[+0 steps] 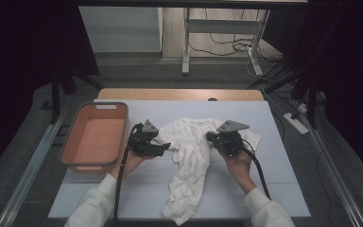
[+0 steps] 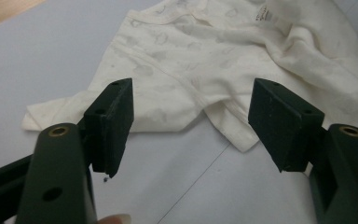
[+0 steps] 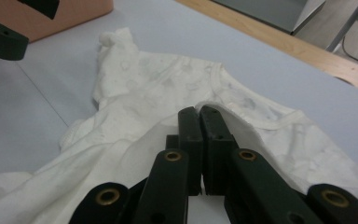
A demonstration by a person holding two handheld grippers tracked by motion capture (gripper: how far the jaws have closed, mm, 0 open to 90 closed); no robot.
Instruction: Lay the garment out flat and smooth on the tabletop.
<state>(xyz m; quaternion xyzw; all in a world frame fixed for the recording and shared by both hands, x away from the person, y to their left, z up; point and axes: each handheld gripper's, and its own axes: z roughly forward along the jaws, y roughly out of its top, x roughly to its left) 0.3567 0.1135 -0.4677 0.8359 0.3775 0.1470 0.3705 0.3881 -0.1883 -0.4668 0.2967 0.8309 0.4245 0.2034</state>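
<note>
Crumpled white cotton baby shirt [image 1: 192, 158] lies mid-table, long axis running toward the person; right gripper [image 3: 199, 122] pinches its edge with jaws closed, left gripper [image 2: 191, 123] gapes wide just short of its sleeve.

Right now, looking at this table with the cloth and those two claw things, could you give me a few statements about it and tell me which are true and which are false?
1. The left gripper has its jaws wide apart, with nothing between them. True.
2. The right gripper is wide open above the table. False: its jaws are closed together on a fold of the white garment.
3. The white garment lies inside the orange bin. False: it lies crumpled on the pale table cover, to the right of the bin.
4. The orange bin stands at the left side of the table. True.
5. The garment is folded into a neat square. False: it is spread unevenly, one part trailing toward the near edge.
</note>
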